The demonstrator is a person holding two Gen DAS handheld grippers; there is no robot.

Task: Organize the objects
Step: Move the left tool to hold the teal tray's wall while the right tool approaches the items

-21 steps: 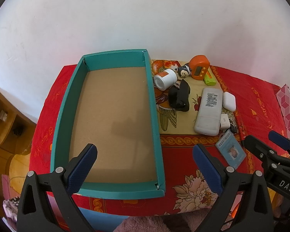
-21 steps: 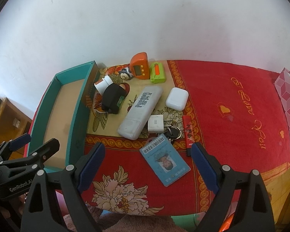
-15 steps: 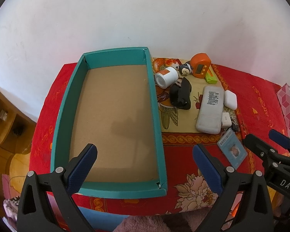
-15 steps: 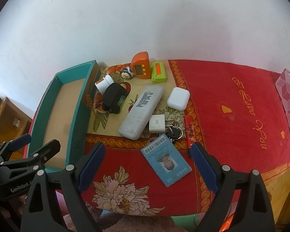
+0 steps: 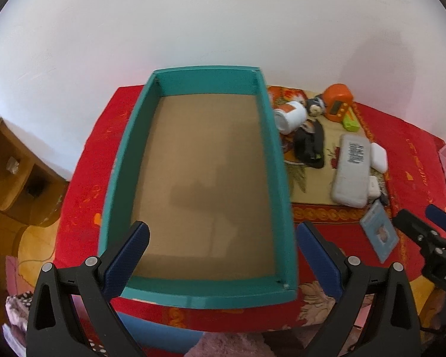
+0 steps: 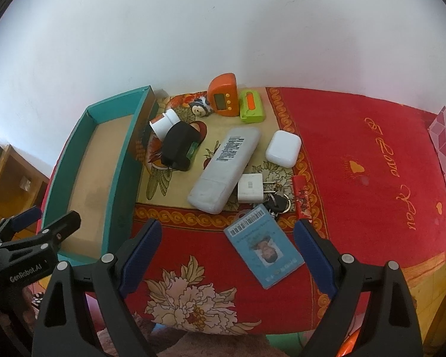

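Both tongs, left tongs and right tongs, are held wide open and empty, advanced slightly toward the still-unfilled teal box.

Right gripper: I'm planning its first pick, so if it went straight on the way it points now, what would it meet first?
Most likely the blue ID card. It lies flat on the red cloth between the open fingers of the right gripper, nearest of all the clutter. Depth is hard to judge through the fisheye.
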